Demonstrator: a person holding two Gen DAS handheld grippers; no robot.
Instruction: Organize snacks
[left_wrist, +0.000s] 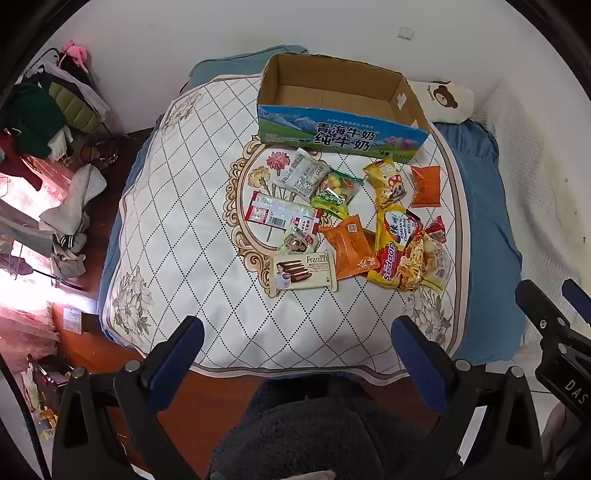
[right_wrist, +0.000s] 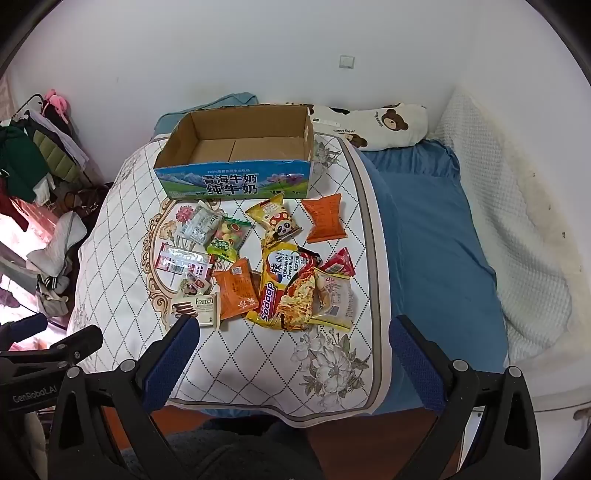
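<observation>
Several snack packets lie loose on a white quilted mat (left_wrist: 192, 206) on the bed. Among them are a Franzzi wafer pack (left_wrist: 303, 272), a yellow Sedaap noodle pack (left_wrist: 396, 248), an orange pack (left_wrist: 349, 246) and a green candy bag (left_wrist: 338, 192). An empty cardboard milk box (left_wrist: 341, 107) stands behind them, also in the right wrist view (right_wrist: 236, 155). My left gripper (left_wrist: 297, 350) is open and empty, held back from the snacks near the mat's front edge. My right gripper (right_wrist: 295, 350) is open and empty, just short of the Franzzi pack (right_wrist: 197, 304) and noodle pack (right_wrist: 284, 291).
A bear-print pillow (right_wrist: 384, 123) lies behind the box at the right. A blue sheet (right_wrist: 436, 236) covers the bed's right side, beside a white blanket (right_wrist: 517, 221). Clothes (left_wrist: 48, 110) are piled at the left over a wooden floor (left_wrist: 218, 398).
</observation>
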